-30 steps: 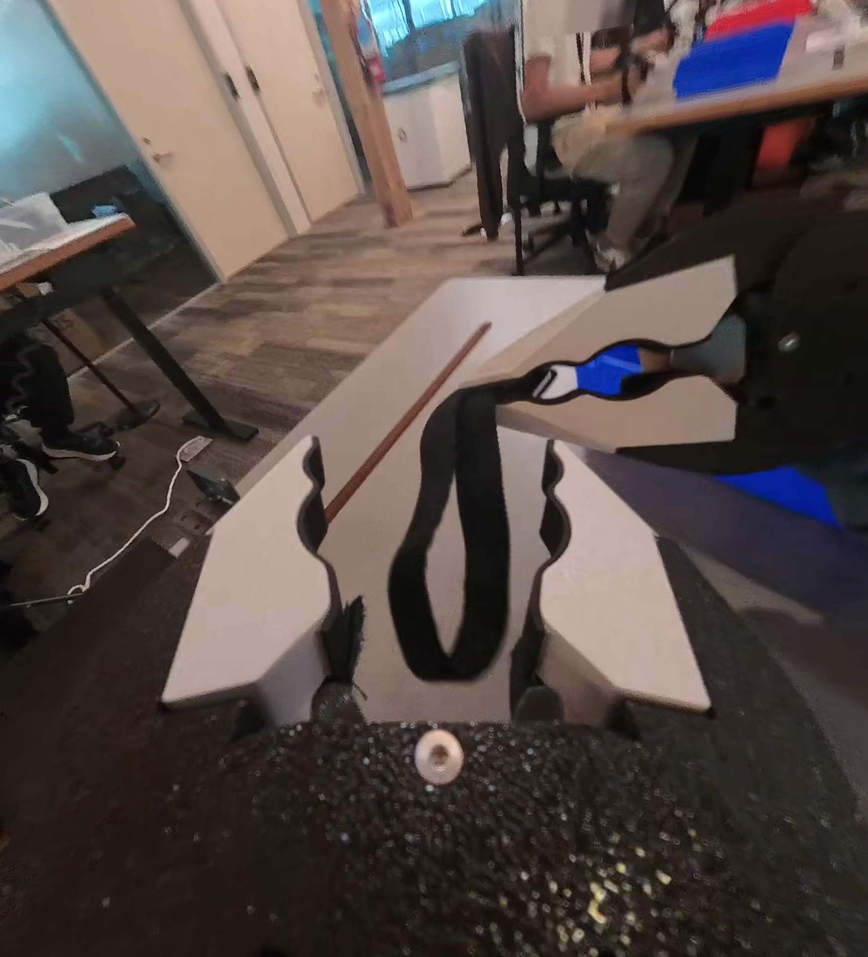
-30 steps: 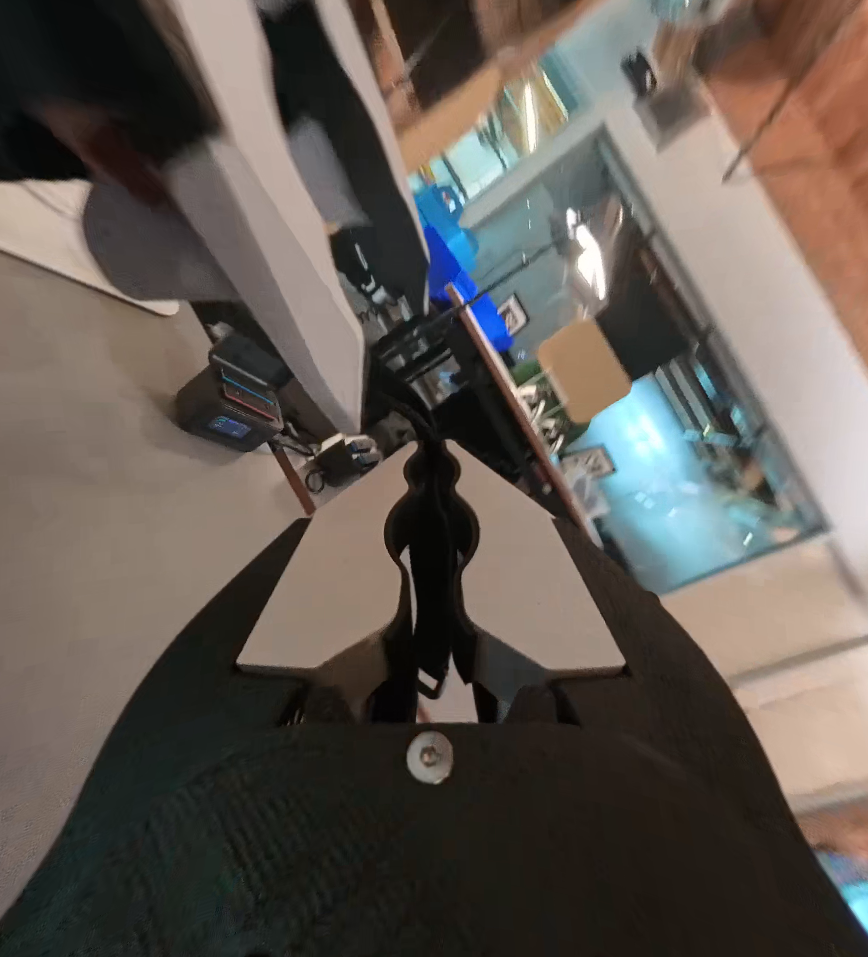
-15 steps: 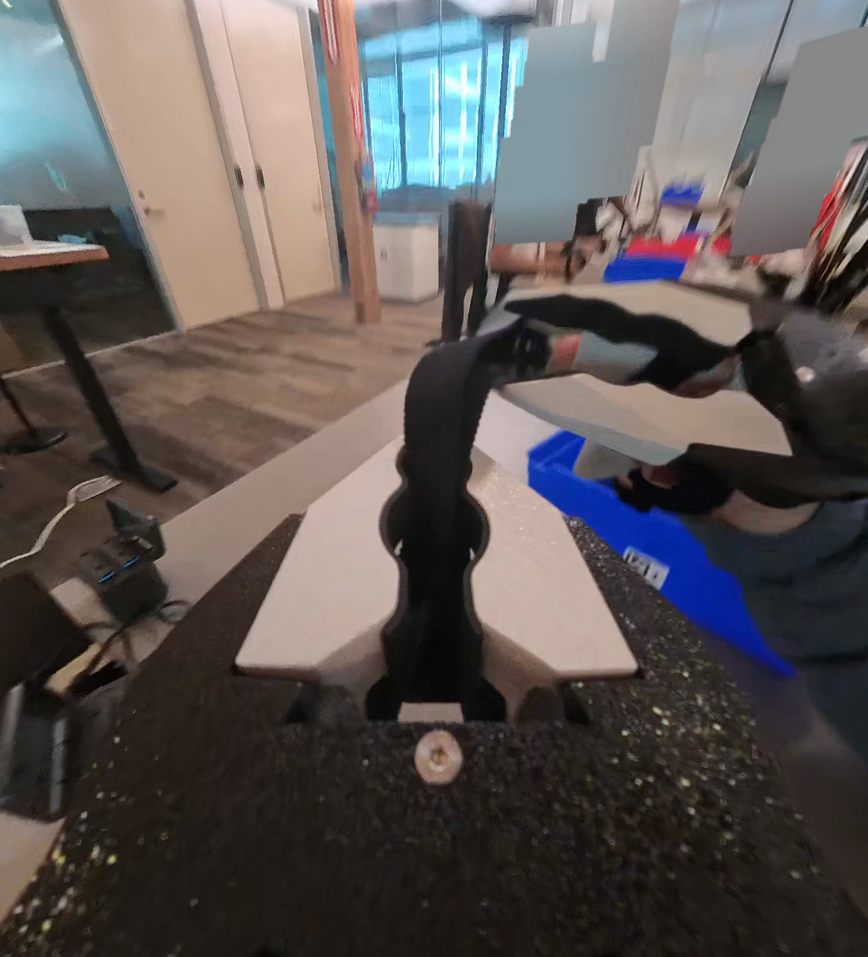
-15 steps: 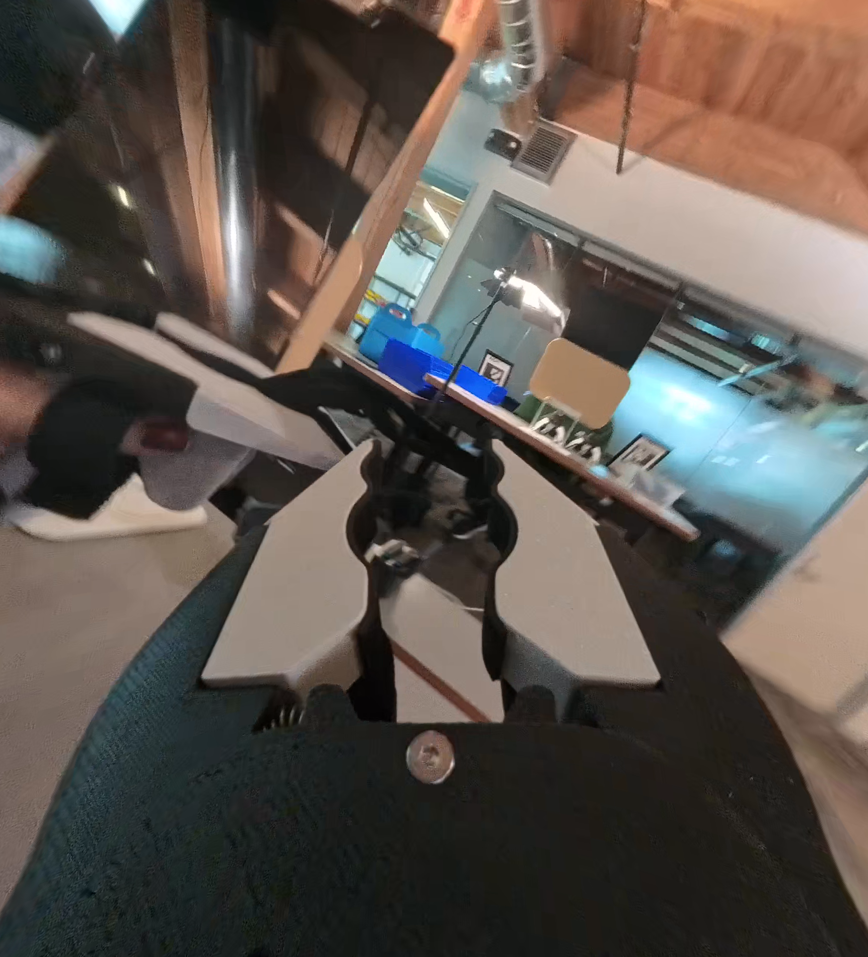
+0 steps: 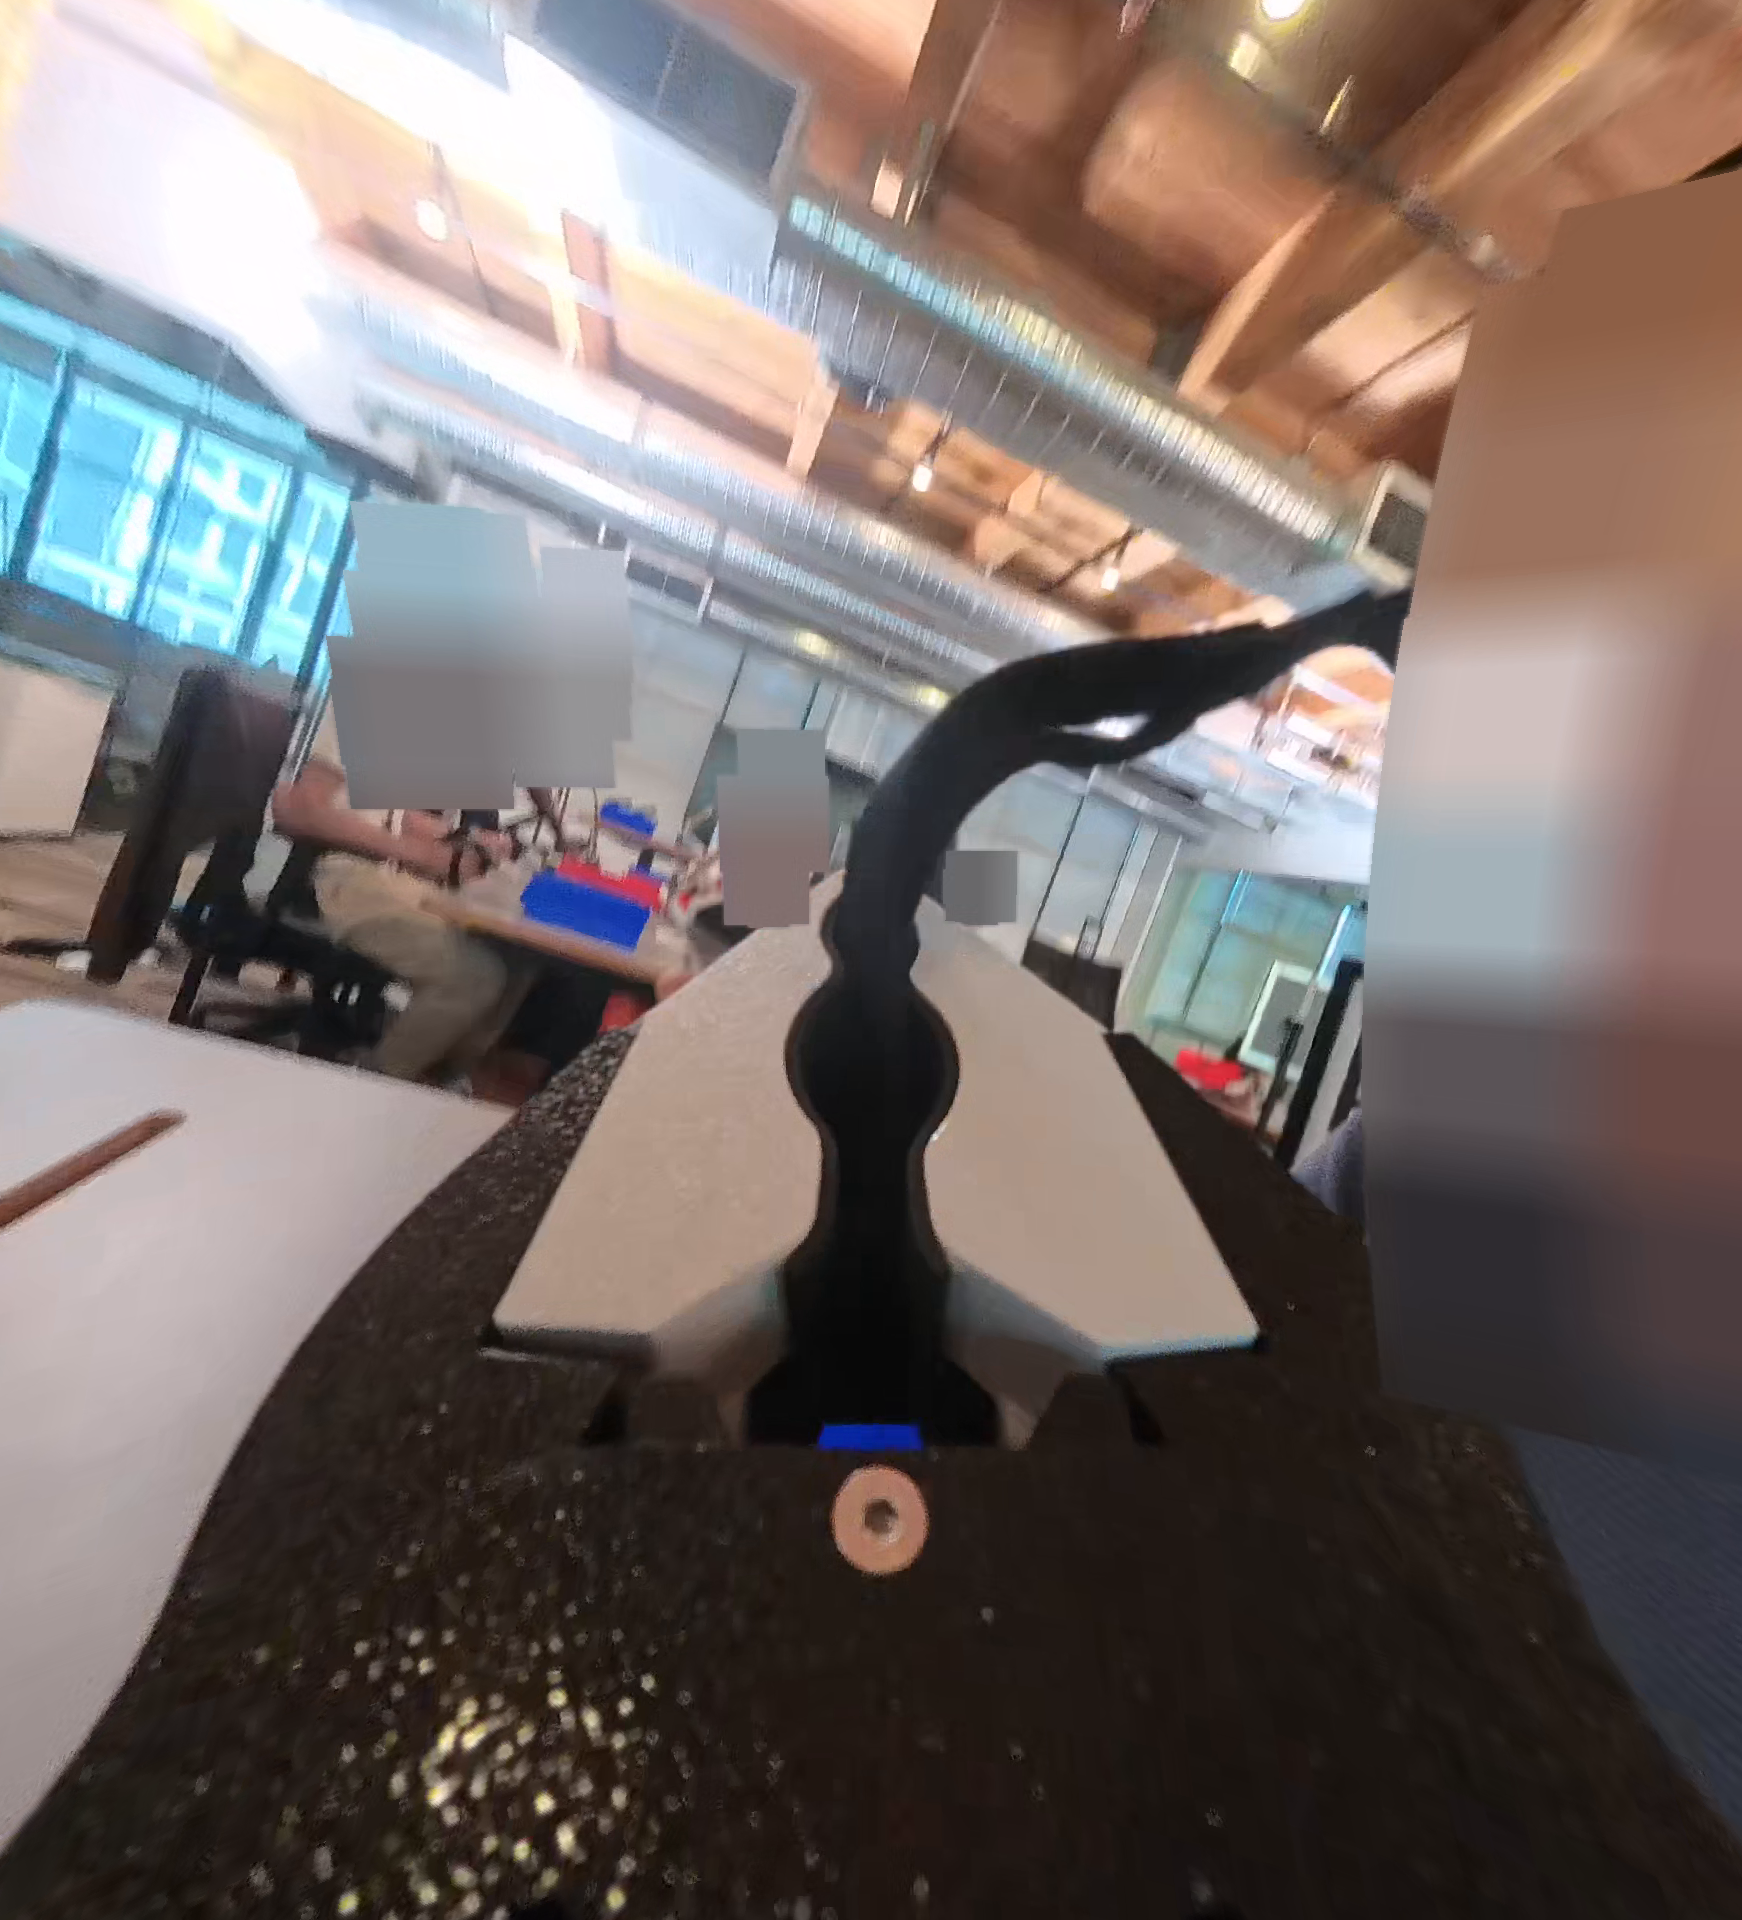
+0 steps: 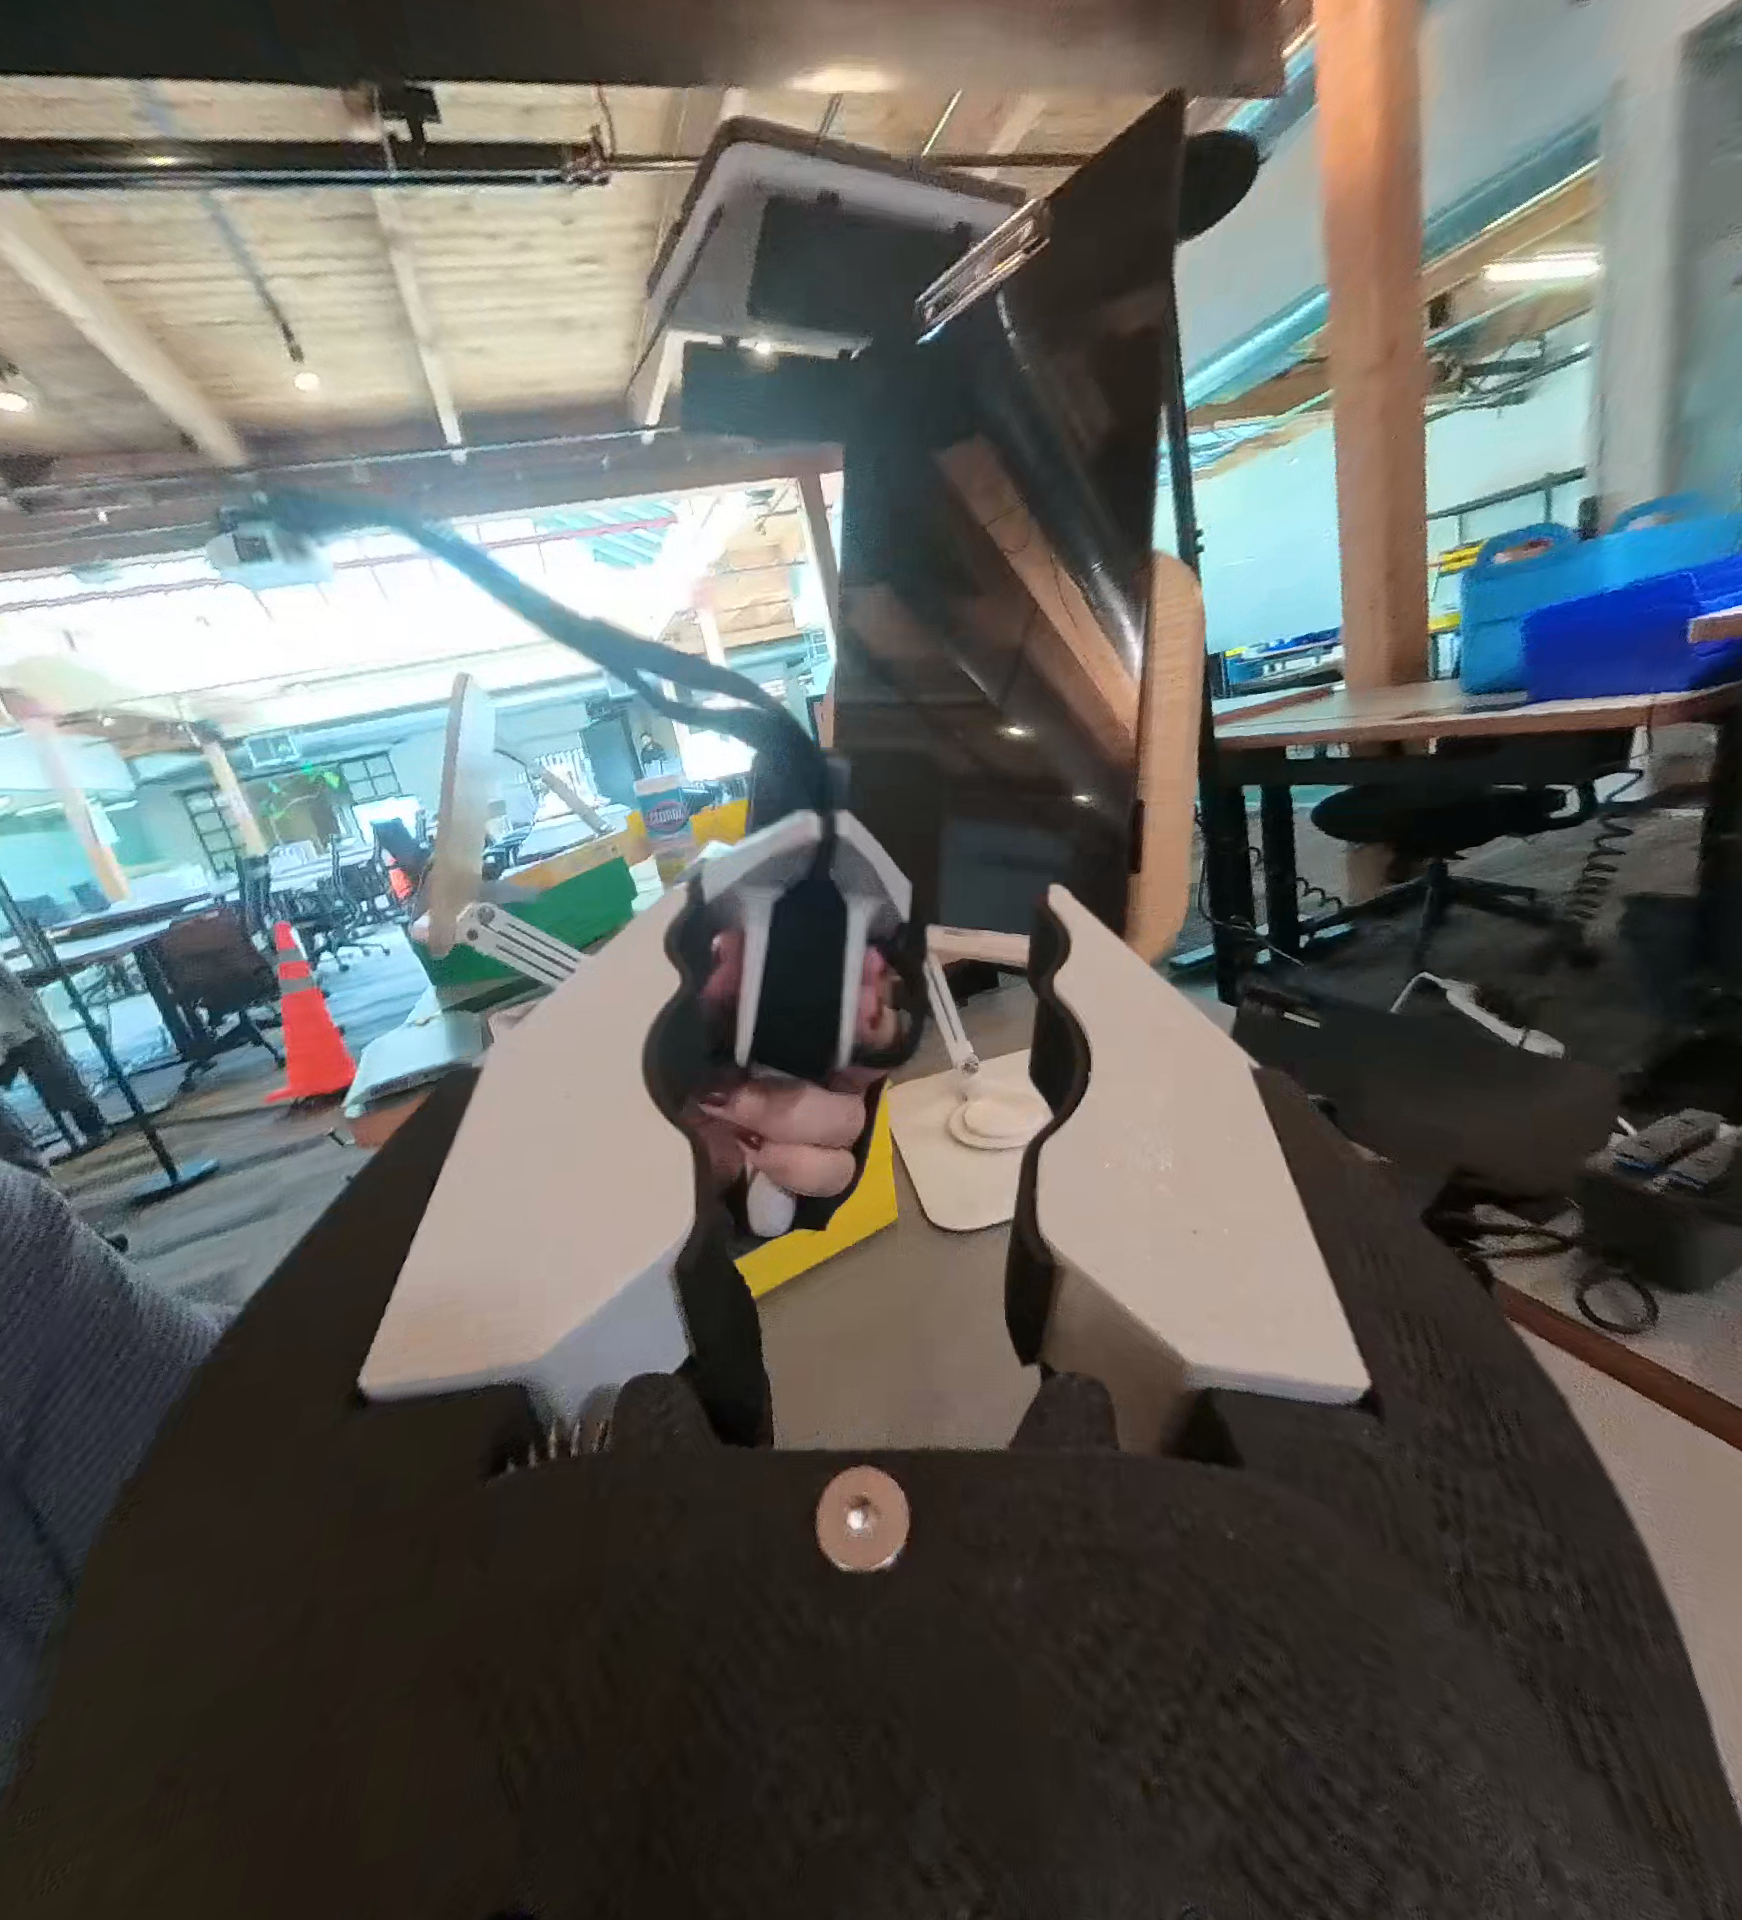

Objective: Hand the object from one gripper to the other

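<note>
The object is a black fabric strap (image 5: 1002,717). My left gripper (image 5: 872,925) is shut on it; the strap rises out of the fingertips and curves up to the right, where a blurred patch hides its end. My right gripper (image 6: 867,914) is open and empty. In the right wrist view the left gripper (image 6: 815,842) shows straight ahead between my right fingers (image 6: 555,1143), held by a hand, with the strap (image 6: 638,665) trailing from it up and to the left. The two grippers are apart.
A white table (image 5: 67,1195) lies at lower left. A dark monitor (image 6: 1002,571), a yellow box (image 6: 846,1236), a white lamp base (image 6: 981,1132) and a grey power hub (image 6: 1698,1195) stand ahead of the right gripper. A person (image 5: 379,904) sits at a far desk. Less than 4 cm separates the two grippers' tips.
The right gripper has let go of the strap and opened wide. The left gripper has shut on the strap and tilted upward with it.
</note>
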